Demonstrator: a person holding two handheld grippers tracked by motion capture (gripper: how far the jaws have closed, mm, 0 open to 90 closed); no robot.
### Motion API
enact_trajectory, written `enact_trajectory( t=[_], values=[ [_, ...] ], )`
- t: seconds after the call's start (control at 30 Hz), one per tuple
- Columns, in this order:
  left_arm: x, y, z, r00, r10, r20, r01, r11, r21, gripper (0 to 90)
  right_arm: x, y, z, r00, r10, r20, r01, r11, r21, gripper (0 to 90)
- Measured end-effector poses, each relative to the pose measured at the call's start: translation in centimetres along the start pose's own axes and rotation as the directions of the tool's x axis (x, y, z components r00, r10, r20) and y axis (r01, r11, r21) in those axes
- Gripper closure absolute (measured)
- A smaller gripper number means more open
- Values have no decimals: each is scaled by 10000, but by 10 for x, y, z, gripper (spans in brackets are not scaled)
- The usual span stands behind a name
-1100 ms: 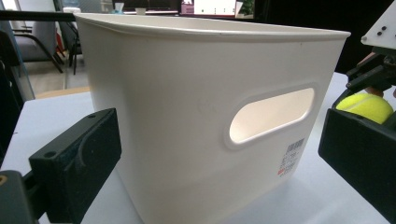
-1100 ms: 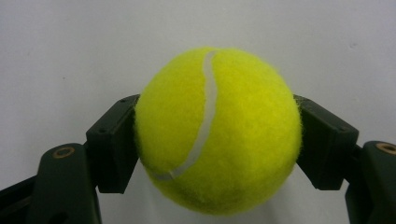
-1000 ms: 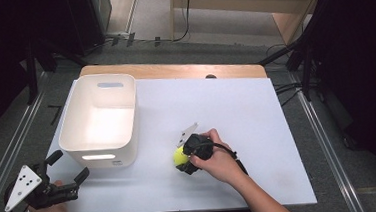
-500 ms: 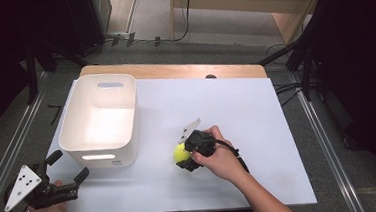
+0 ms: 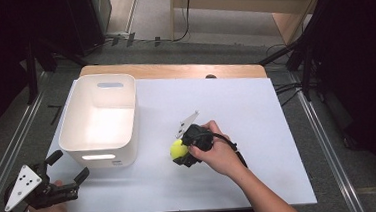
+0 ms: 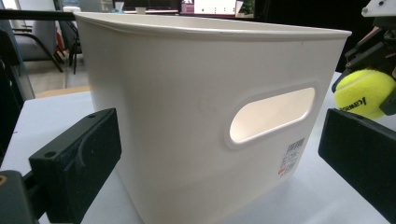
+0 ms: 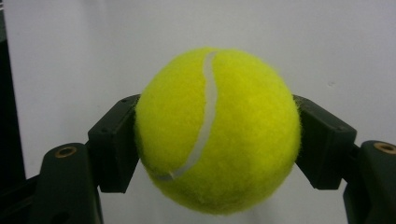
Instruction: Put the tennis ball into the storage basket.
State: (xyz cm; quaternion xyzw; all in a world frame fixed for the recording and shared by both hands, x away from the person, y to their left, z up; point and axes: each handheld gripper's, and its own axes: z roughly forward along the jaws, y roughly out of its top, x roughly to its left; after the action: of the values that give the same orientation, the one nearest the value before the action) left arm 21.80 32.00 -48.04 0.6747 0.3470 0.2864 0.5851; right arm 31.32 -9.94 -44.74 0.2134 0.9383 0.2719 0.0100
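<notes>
White plastic makes up the storage bin (image 5: 99, 119) standing at the left of the counter (image 5: 256, 111); it is a stiff, light-looking tub with a cut-out handle slot in its near wall. Below and beside that slot sits a small sticker with a barcode (image 6: 292, 156); its print is too small to read. The left tool (image 5: 71, 182) waits just in front of the bin at the counter's near-left corner, its jaws spread wide with nothing between them.

To the right, near the middle of the counter, the right tool (image 5: 179, 154) is closed on the yellow-green tennis ball (image 5: 178, 148), one pad pressed to each side across its widest part. In the left gripper view the ball (image 6: 364, 93) carries dark lettering, seen upside down and cut off, so I cannot make out a brand.

The ball should be light, with a felt nap that gives the pads good friction and a rubber shell that yields slightly and springs back, so it is hardly fragile. The sound hold is across the full width, as the right gripper view shows with the white seam (image 7: 208, 116) facing the camera; an off-centre pinch would likely squirt it free.
</notes>
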Motion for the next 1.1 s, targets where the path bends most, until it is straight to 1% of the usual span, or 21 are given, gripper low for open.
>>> enact_trajectory(
  t=[0.03,0.07,0.17,0.2,0.27,0.37,0.4,0.47,0.5,0.77,0.8,0.83,0.87,0.9,0.93,0.97,1.1],
  values=[
    [0,0,0,10000,7,-1,-7,10000,4,0,0,1,-1,10000,26,-59,-26,10000,-9,238],
    [0,0,0,10000,11,-3,-11,10000,12,0,-1,3,-2,9999,-62,-115,62,10000,-48,239],
    [0,0,0,10000,5,1,-5,10000,-3,0,-1,7,-5,9999,-123,-81,123,9999,-66,238],
    [0,0,0,10000,6,10,-6,10000,-3,0,-1,8,-6,10000,-82,15,82,10000,-29,238],
    [0,0,0,10000,-4,26,5,10000,-11,0,-1,11,-7,9999,-110,57,110,9999,-41,238],
    [1,0,0,10000,2,40,-2,10000,-15,0,-2,14,-10,9999,-133,-29,133,9998,-147,239],
    [0,0,0,10000,5,16,-5,10000,11,0,-3,15,-11,9998,-185,-3,185,9996,-195,238],
    [0,0,0,10000,-5,41,5,10000,-4,0,-2,18,-12,9999,-119,20,120,9998,-167,238],
    [0,0,0,10000,4,47,-4,10000,4,0,-3,19,-12,9998,-212,42,213,9996,-200,238],
    [0,0,0,10000,-1,38,1,10000,6,0,-2,32,-19,9995,-272,-137,268,9992,-279,239],
    [0,0,0,10000,-4,45,4,10000,3,0,-3,34,-20,9992,-382,-103,379,9988,-294,238],
    [0,0,0,10000,-4,48,4,10000,6,0,-2,35,-20,9994,-312,-128,308,9992,-273,239],
    [0,0,0,10000,-19,59,19,10000,-12,0,-2,37,-20,9989,-442,-170,435,9984,-372,239],
    [1,0,0,10000,-15,59,15,10000,-13,0,-1,39,-21,9992,-367,-163,362,9988,-315,239],
    [1,0,0,10000,-6,40,6,10000,-1,0,-2,40,-22,9986,-463,-241,455,9984,-344,239],
    [1,0,0,10000,-18,44,18,10000,1,0,-1,42,-22,9990,-406,-196,399,9986,-336,239],
    [1,0,0,10000,-15,48,15,10000,8,0,-2,48,-24,9983,-507,-302,496,9981,-353,238]
  ],
)
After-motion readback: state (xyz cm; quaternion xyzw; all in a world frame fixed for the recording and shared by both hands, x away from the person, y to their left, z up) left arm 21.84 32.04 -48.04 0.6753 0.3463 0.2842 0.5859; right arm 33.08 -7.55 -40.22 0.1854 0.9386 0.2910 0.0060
